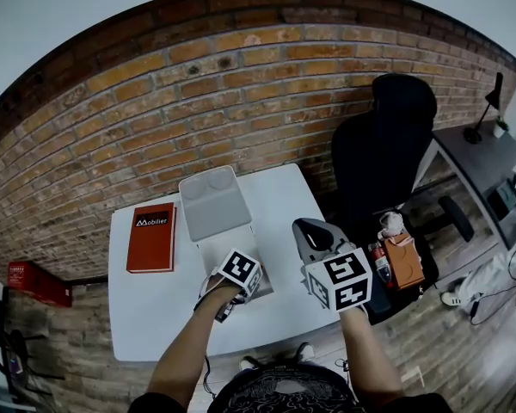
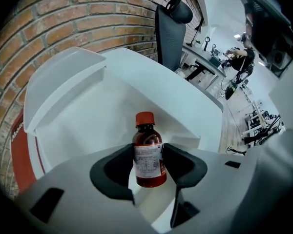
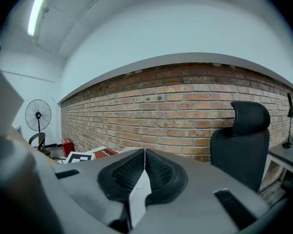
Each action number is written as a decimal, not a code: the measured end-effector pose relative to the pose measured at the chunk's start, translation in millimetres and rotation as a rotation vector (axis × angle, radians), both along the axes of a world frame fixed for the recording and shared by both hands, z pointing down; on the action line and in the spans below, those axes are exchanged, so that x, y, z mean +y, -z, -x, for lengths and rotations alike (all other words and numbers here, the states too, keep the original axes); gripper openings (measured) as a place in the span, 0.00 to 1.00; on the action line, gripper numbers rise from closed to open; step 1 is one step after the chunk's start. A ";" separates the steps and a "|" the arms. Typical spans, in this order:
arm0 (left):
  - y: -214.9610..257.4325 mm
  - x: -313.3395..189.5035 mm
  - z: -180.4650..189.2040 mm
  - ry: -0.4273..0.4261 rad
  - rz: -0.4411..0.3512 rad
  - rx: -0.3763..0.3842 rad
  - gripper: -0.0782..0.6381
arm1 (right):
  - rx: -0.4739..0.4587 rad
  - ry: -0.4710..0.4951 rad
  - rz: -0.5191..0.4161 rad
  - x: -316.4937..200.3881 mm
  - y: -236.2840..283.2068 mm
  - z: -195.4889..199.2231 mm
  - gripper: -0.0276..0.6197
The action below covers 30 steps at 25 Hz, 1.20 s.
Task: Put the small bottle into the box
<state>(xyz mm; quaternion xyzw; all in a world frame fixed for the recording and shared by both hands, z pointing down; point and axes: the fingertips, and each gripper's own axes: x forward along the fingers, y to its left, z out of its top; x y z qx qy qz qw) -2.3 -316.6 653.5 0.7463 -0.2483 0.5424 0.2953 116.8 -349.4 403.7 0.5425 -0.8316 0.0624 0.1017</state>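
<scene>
Small brown translucent bottle [image 2: 149, 152] w/ an orange-red screw cap and a white printed label hangs upright in the left gripper [image 2: 148, 164]. Its two dark pads clamp the label from both sides. The print is too small to read.

The bottle is directly over the open white cardboard box [image 2: 97, 113], base above the box floor, so prob. not yet set down. The side grip seems meant to keep it vertical so it can go straight down and stand. The box lid is tipped back at 12 o'clock, leaving the mouth free.

In the head view the box lies mid-way on the white table [image 1: 146, 308], w/ a flat red book [image 1: 152, 237] at its 9 o'clock.

The right gripper [image 3: 144, 160], at 3 o'clock of the left one, is closed on nothing, jaws meeting. It is aimed at the brick wall [image 3: 176, 106], prob. parked out of the way.

The bottle is narrow and smooth, so it may tip if let go early.
</scene>
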 end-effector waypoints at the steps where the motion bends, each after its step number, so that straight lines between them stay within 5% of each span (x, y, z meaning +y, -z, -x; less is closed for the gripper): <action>1: -1.4 0.0 -1.1 0.004 0.004 0.003 0.40 | 0.000 -0.001 0.000 0.1 -0.4 -0.9 0.08; 14: -0.2 -6.2 -0.3 0.066 0.003 0.068 0.43 | -0.006 0.010 0.020 -0.1 -9.8 2.9 0.08; 23: 23.1 -14.8 9.0 0.122 -0.075 0.113 0.43 | -0.007 0.050 0.018 -2.6 -10.3 19.2 0.08; 30: 68.0 -34.8 21.8 0.206 -0.225 0.198 0.43 | -0.013 0.095 0.016 -5.8 -9.0 37.4 0.08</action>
